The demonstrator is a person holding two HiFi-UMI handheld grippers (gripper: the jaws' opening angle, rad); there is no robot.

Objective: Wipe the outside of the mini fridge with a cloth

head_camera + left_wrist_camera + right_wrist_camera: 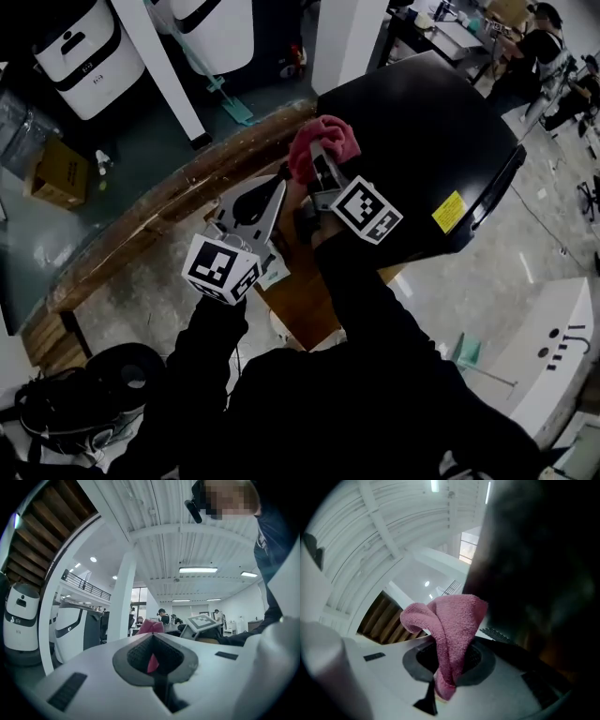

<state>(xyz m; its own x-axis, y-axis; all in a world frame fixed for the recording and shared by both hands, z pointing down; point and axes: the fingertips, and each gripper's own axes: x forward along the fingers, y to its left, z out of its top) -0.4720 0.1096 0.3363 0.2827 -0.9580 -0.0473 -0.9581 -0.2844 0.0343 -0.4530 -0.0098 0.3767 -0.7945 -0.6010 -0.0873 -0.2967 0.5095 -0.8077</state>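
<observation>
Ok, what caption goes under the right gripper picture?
Right gripper clamps a pink cloth beside the black mini fridge.

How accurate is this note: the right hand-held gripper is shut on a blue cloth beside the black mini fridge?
One detail is wrong: the cloth is pink, not blue. The right gripper view shows the right hand-held gripper shut on it, and the head view shows the cloth beside the black mini fridge.
</observation>
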